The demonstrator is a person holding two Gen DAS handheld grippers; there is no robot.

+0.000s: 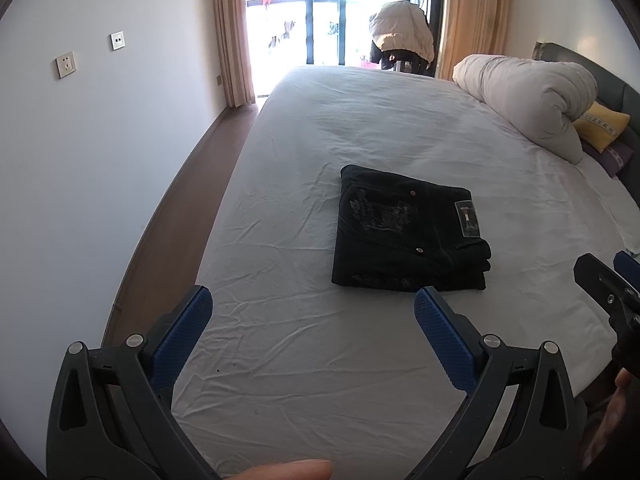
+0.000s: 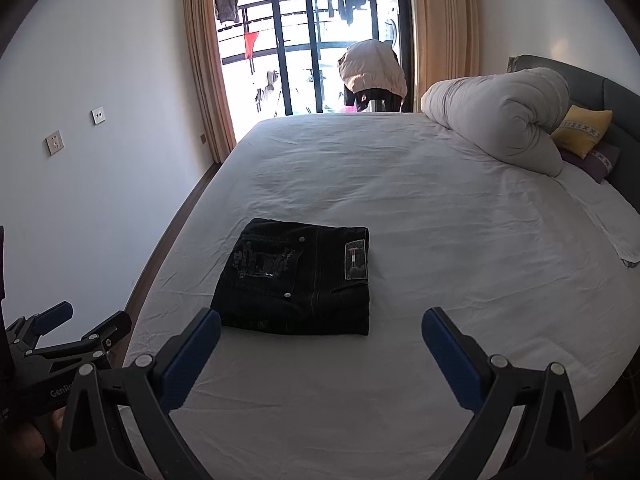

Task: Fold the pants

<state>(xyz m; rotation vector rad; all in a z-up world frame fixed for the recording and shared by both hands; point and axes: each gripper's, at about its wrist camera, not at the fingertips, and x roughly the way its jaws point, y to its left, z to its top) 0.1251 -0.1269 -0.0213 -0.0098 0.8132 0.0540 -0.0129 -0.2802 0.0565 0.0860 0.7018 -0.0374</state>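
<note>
White bed (image 1: pixel 360 360), folded pants (image 1: pixel 408 232), both tools (image 1: pixel 314 312) (image 2: pixel 320 330) spread wide above sheet

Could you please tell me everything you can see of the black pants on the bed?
The black denim pants lie folded into a compact, squarish stack, flat on the wrinkled white bed sheet. A back pocket with pale printed graphics, metal rivets and a rectangular waistband patch face up. Layered edges show at one side. Neither gripper touches them.
</note>
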